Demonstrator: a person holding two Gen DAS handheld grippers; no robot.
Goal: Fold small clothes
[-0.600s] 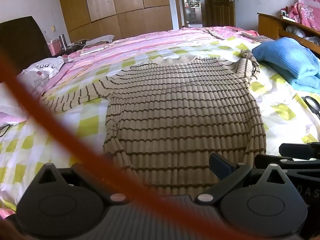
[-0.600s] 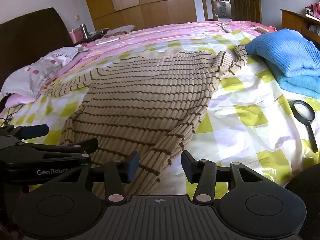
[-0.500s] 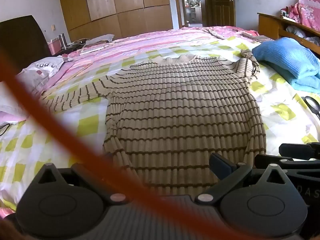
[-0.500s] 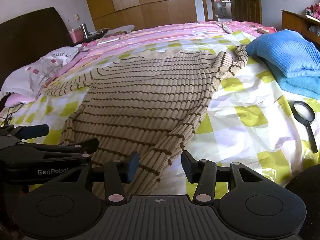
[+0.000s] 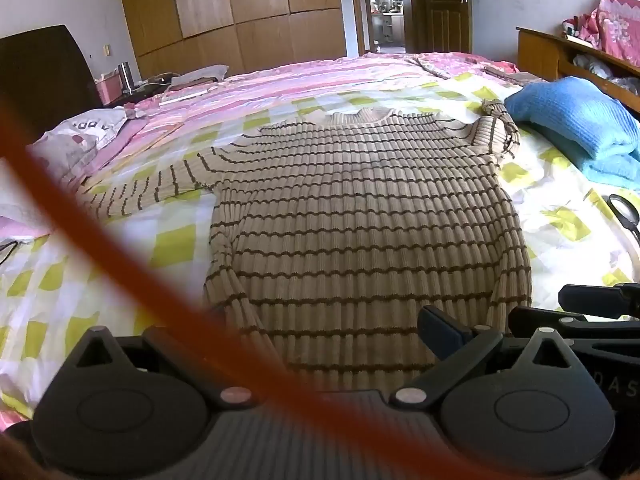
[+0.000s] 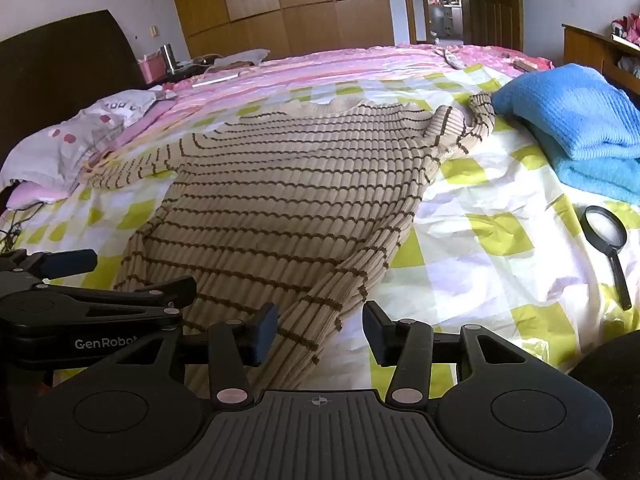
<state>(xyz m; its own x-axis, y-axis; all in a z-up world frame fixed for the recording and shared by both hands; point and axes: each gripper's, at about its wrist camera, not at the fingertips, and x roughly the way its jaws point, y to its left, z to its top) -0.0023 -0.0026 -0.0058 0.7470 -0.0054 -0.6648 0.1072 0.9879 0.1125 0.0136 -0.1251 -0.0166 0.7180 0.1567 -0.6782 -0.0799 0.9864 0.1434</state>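
Observation:
A tan sweater with dark brown stripes (image 5: 360, 216) lies flat on the checked bedsheet, collar at the far end, hem towards me; it also shows in the right wrist view (image 6: 280, 200). Its left sleeve (image 5: 152, 188) stretches out to the left; its right sleeve (image 6: 468, 124) is bunched beside the blue knit. My left gripper (image 5: 328, 332) is open over the hem; its left finger is hidden behind a blurred orange cable (image 5: 120, 260). My right gripper (image 6: 320, 330) is open, straddling the hem's right corner. Neither holds cloth.
A folded blue knit (image 6: 572, 120) lies at the right, a magnifying glass (image 6: 608, 240) on the sheet near it. A pillow (image 6: 68, 148) and pink bedding (image 5: 280, 80) lie to the left and beyond. Wooden wardrobes (image 5: 240, 12) stand behind.

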